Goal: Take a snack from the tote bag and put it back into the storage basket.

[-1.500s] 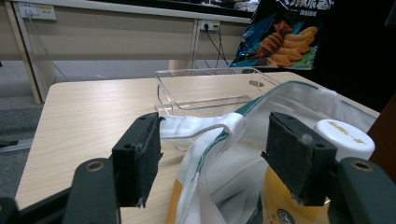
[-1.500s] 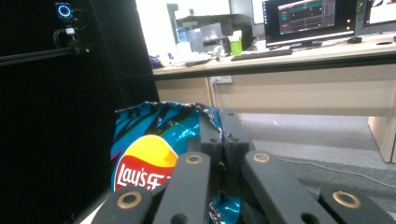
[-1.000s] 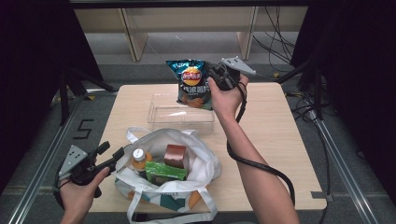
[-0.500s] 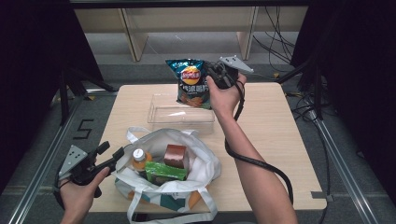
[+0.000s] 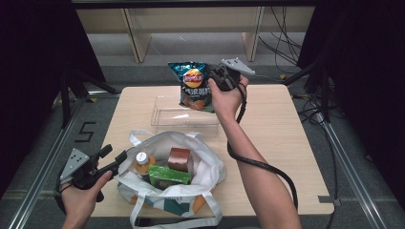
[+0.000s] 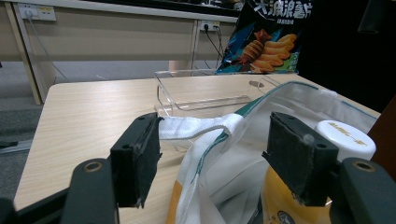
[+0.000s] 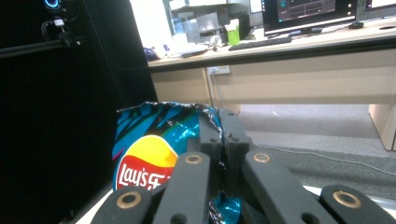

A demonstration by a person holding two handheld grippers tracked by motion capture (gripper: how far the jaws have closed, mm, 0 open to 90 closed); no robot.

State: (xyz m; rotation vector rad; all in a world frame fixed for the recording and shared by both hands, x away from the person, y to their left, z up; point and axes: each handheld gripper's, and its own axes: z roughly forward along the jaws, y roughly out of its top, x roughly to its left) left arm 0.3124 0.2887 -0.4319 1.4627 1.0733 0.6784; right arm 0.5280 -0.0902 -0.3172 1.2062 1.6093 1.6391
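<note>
my left claw point(image 5: 113, 160) sits nearest, jaws wide open around the rim of the white bag point(image 5: 210, 167), pads not pressing it. in the bag i see a bottle point(image 5: 142, 162), a green box point(image 5: 169, 175) and a brown carton point(image 5: 179, 158), all left to unpack. beyond lies the clear tray point(image 5: 184, 117), with nothing in it that i can make out. farthest, my right claw point(image 5: 213, 78) is clamped on the top edge of the chips point(image 5: 193, 86), hanging over the tray's back edge. i judge the job barely started.
</note>
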